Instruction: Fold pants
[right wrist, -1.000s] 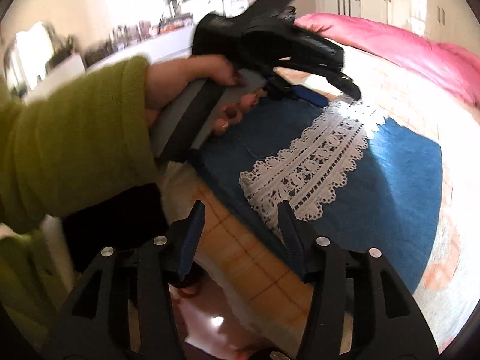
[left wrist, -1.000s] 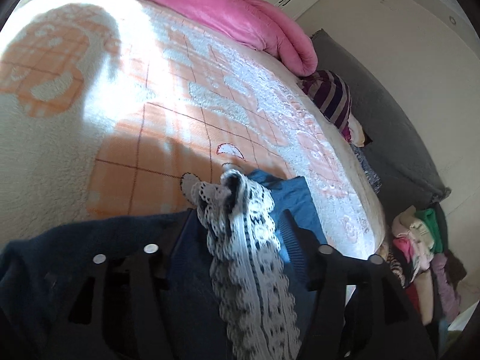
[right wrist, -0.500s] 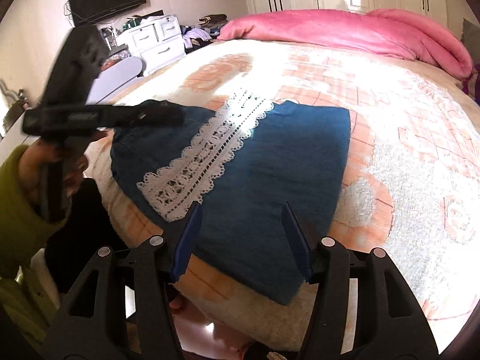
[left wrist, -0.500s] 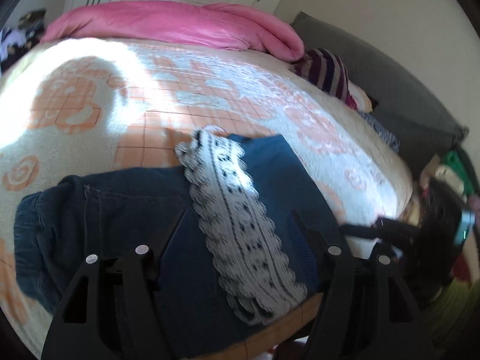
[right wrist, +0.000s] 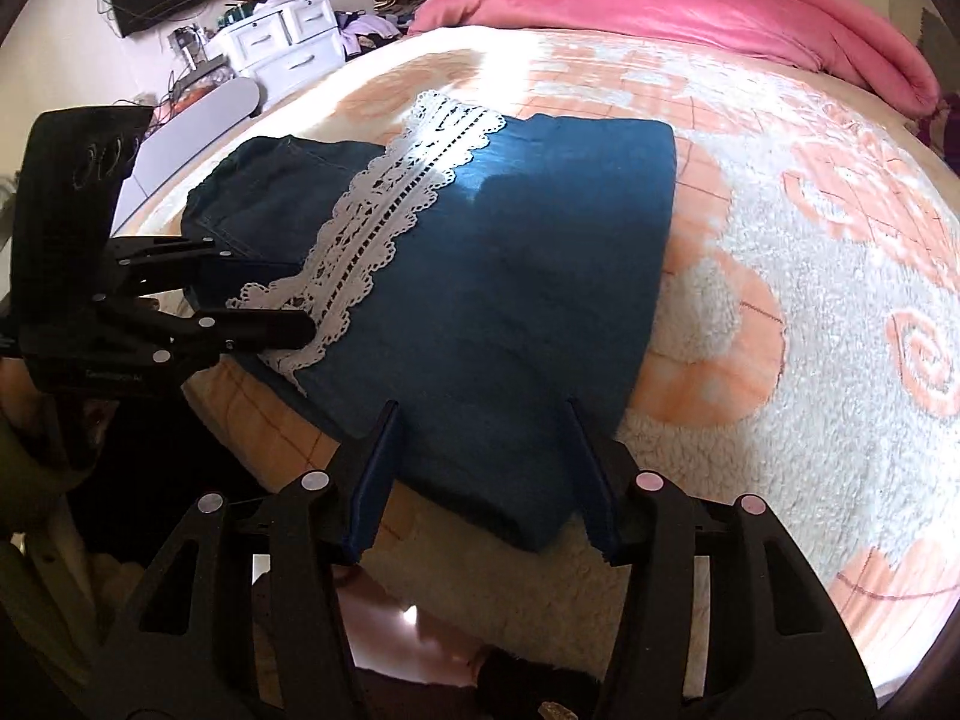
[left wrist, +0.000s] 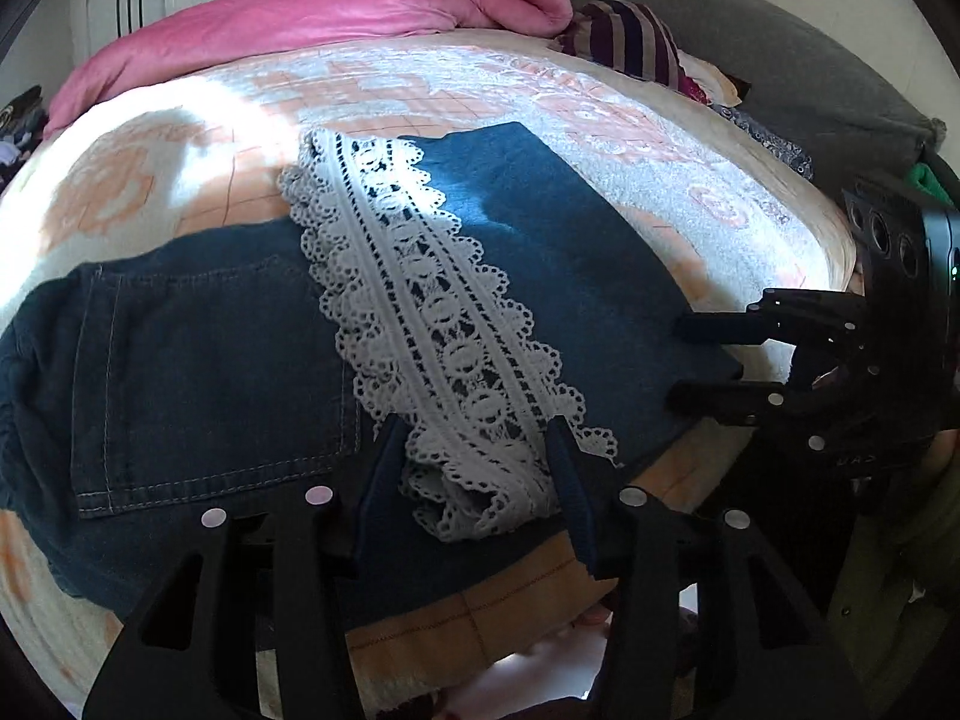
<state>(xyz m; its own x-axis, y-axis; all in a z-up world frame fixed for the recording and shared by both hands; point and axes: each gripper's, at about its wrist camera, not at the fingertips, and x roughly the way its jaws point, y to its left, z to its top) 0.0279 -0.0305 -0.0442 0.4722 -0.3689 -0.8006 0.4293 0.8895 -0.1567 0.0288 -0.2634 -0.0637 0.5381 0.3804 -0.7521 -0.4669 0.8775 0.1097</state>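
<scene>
Dark blue denim, folded into a flat bundle: these are the pants [left wrist: 198, 360], lying near the front edge of a bed covered by a fleecy cream blanket with an orange grid and swirl pattern [right wrist: 810, 276]. A band of white openwork lace trim [left wrist: 432, 324] runs across the top of the pants, from the far side down to the near edge, where its end bunches up a little. To one side of the lace the denim is darker and shows a stitched back pocket; to the other side it is a smoother, brighter blue panel with a squared corner (sunlight falls across the far end of the lace). The left gripper [left wrist: 474, 474], black with blue inner pads, points down at the near end of the lace; its jaws are closing, with the bunched lace end lying between the fingers, and the pads do not look pressed on it. The right gripper [right wrist: 480, 468] hangs over the near corner of the brighter blue panel, its fingers parted about halfway with the corner of the fabric showing between them, not clamped. Each gripper appears side-on in the other's view, low over the front edge of the pants. Along the far side of the bed lies a rolled pink quilt [right wrist: 690, 12], and a white set of drawers [right wrist: 282, 42] stands against the wall beyond.
</scene>
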